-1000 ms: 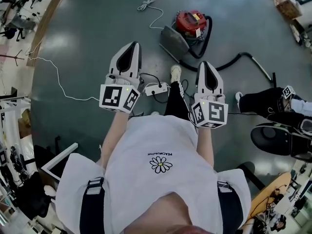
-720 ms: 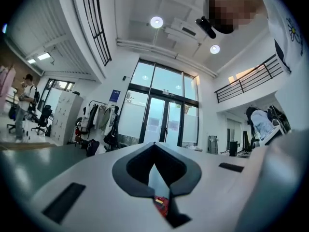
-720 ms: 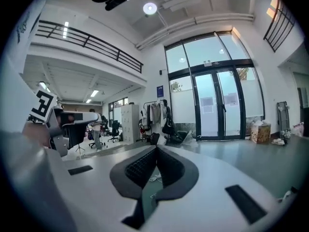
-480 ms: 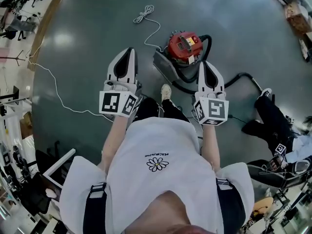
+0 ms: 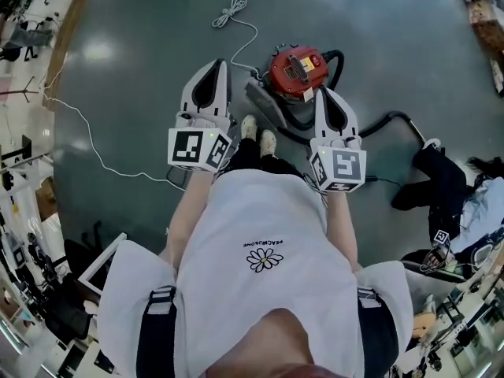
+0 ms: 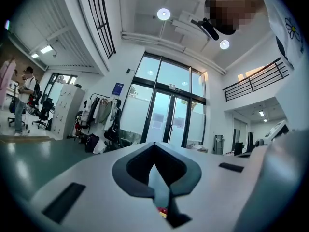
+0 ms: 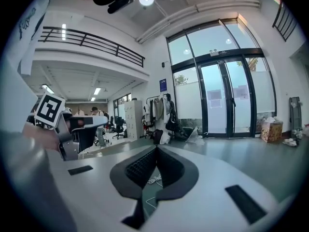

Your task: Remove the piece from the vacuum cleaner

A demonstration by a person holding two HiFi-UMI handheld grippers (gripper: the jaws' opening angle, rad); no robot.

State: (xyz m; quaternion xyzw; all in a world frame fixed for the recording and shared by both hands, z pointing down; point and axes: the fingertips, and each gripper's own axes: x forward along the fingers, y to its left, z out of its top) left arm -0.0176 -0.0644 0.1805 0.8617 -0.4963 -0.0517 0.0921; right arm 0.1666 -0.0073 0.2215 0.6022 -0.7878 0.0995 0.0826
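In the head view a red canister vacuum cleaner (image 5: 295, 69) stands on the grey floor just beyond my shoes. A black hose (image 5: 391, 119) loops round it and runs off to the right, and a grey flat piece (image 5: 263, 104) lies against its left side. My left gripper (image 5: 218, 64) hangs to the left of the vacuum, shut and empty. My right gripper (image 5: 324, 90) is shut and empty too, its tip close over the vacuum's near right side. The left gripper (image 6: 154, 144) in its own view points level at glass doors. The right gripper (image 7: 156, 148) shows a strip of floor between its shut jaws.
A white cable (image 5: 234, 10) lies coiled on the floor beyond the vacuum, and another white cable (image 5: 88, 136) trails off left. A person in black trousers (image 5: 435, 181) sits on the floor at the right. Desks and clutter line the left edge.
I have stepped toward the vacuum, which now lies just beyond my shoes. Both grippers have moved forward with me and reached it, jaws still shut. The seated person has shifted at the right.
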